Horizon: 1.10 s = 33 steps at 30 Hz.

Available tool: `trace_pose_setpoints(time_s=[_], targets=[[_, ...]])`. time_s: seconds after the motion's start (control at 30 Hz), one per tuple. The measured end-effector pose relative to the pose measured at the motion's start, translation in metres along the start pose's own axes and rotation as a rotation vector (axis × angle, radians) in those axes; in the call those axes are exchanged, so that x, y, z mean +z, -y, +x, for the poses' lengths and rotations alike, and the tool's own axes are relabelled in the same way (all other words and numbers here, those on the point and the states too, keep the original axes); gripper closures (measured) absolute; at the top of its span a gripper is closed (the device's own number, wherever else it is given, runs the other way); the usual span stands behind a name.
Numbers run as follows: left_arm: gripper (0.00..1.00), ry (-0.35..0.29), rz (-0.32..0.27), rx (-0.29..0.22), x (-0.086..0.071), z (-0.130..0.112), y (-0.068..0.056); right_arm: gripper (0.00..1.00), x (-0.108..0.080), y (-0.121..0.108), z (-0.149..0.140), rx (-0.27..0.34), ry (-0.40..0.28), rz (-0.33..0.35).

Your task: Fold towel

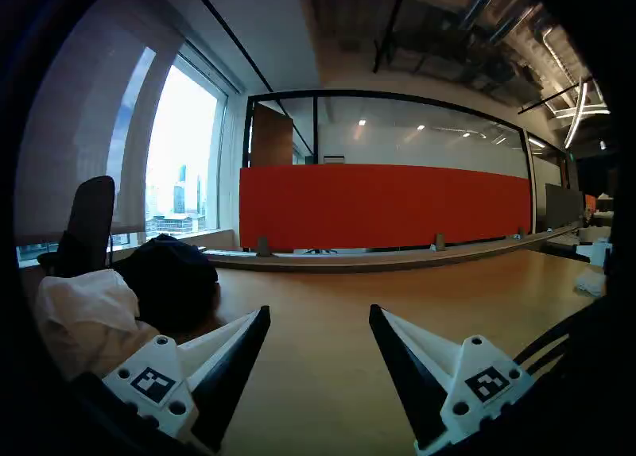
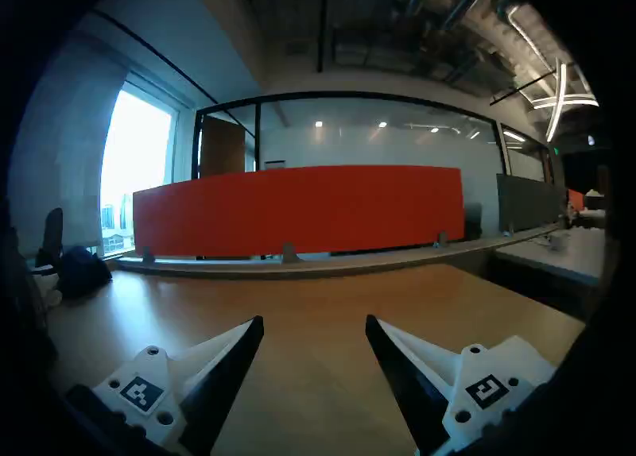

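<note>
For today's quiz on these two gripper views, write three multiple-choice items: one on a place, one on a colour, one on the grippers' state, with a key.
1. Where does the white cloth lie?
A. At the left end of the desk, beside the dark bag
B. Between the fingers
C. On the floor

2. What colour is the divider panel?
A. Blue
B. Orange-red
C. Green

3. How do the left gripper and right gripper stand?
A. Both shut on cloth
B. Both open, empty
C. One open, one shut

Key: 1 A, it sits left, next to the bag; 2 B, orange-red in both views; 3 B, bare desk shows between each pair of spread fingers.
</note>
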<state>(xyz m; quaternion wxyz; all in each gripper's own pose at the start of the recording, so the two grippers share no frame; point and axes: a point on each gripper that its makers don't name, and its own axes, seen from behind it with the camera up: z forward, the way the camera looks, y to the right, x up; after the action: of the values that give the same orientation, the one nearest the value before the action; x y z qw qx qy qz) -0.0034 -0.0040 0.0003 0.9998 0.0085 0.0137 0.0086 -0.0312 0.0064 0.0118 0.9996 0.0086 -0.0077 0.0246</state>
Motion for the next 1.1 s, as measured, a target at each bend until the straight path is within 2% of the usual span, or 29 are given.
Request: trace_pose_setpoints(time_s=[0.37, 1.1], targets=[[0.08, 0.000, 0.000, 0.000, 0.0002, -0.0001, 0.0002, 0.01, -0.0030, 0.0065, 0.0003, -0.050, -0.027, 0.003], [0.08, 0.000, 0.000, 0.000, 0.0003, 0.0000, -0.0002, 0.01, -0.0066, 0.0051, 0.0043, -0.050, -0.038, -0.003]])
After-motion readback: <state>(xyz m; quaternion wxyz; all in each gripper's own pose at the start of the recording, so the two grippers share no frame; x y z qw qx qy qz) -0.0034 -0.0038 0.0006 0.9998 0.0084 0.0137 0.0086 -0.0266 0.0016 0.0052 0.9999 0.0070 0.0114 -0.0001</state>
